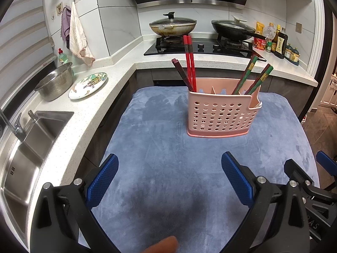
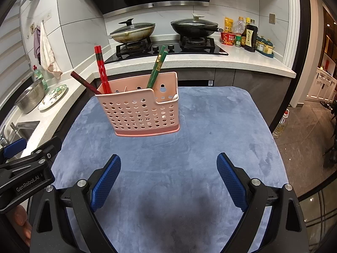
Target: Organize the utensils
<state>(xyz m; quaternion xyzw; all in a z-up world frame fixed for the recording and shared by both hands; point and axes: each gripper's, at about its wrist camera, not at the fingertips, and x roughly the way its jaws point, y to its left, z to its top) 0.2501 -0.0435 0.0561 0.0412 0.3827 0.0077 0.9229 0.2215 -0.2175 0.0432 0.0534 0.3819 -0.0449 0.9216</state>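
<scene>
Currently left claw (image 1: pixel 169 179) wide open, nothing between its pads, hanging over the near part of the blue-covered tabletop (image 1: pixel 147 130). Pink holder (image 1: pixel 223 113) stands toward the far edge, upright; dark and red chopsticks (image 1: pixel 189 63) in its left compartment, green chopsticks (image 1: pixel 252 76) in the right. Right claw (image 2: pixel 168 178) also fully open, empty, near edge.

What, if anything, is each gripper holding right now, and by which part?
Nothing is held. The left gripper and right gripper both have open jaws above the blue cloth; the chopsticks stand in the pink holder.
</scene>
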